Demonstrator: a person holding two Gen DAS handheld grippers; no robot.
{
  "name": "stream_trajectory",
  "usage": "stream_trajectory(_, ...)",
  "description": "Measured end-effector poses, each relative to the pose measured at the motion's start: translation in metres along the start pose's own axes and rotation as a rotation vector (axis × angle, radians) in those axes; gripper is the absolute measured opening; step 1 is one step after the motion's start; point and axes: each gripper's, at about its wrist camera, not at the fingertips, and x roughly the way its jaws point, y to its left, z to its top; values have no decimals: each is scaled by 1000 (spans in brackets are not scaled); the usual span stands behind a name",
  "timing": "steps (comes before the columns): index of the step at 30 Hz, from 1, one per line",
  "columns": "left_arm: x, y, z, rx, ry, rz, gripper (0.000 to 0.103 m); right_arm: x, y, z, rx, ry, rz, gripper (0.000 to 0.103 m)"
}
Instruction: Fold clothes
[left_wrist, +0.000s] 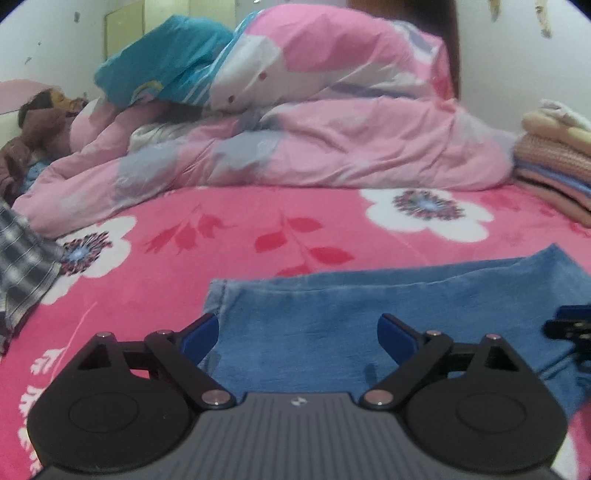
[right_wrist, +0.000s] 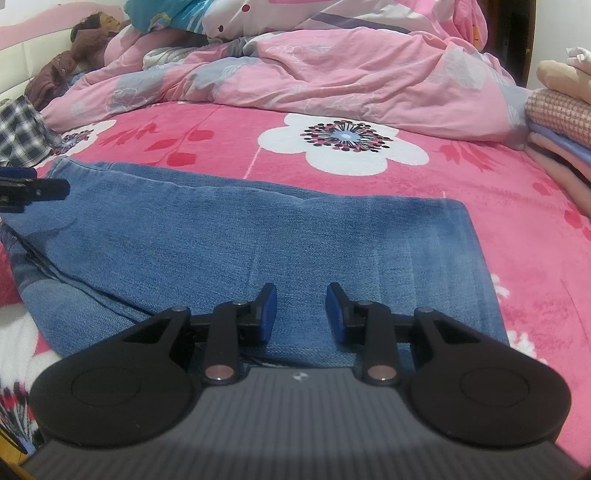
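One garment nearly dealt with, by the look of it: jeans (right_wrist: 258, 236) folded over into a flat blue rectangle, lying on the pink flowered bedspread (right_wrist: 517, 221) right under both tools. Looks squared at the far right corner; seems looser at the left end, with a seam and a second layer showing. Possibly needs one more fold or a smoothing, then a move to the stack.

Left gripper (left_wrist: 298, 325): spread wide over the left edge of the denim, clasping nothing. Right gripper (right_wrist: 301, 295): narrowed to a small gap above the near edge of the denim, nothing visibly pinched between the pads.

Still to do, judging from the layout: plaid garment (right_wrist: 22, 125) crumpled at the far left edge of the bed, well apart from the jeans. Brown bundle (right_wrist: 66, 62) beyond it, too blurred to tell whether clothing.

Already done, apparently: stack of folded items (right_wrist: 557, 125) at the right side of the bed.

Count: two grippers; one pair of jeans; one plaid garment; one brown bundle; one folded stack, several layers, exact number unclear; one rumpled pink quilt (right_wrist: 332, 62) behind.
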Motion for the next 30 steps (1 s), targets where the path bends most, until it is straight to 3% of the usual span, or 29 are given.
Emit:
stream_trajectory(4, -8, -14, -5, 49, -34, -38, 93, 0, 0, 0, 0, 0, 0, 29)
stream_trajectory(6, -8, -20, -10, 68, -32, -55, 88, 0, 0, 0, 0, 0, -1, 29)
stream_trajectory(11, 3, -22, -21, 47, 41, -84, 77, 0, 1, 0, -4, 0, -5, 29)
stream_trajectory(30, 13, -22, -27, 71, 46, -36, 79, -1, 3, 0, -1, -1, -7, 29)
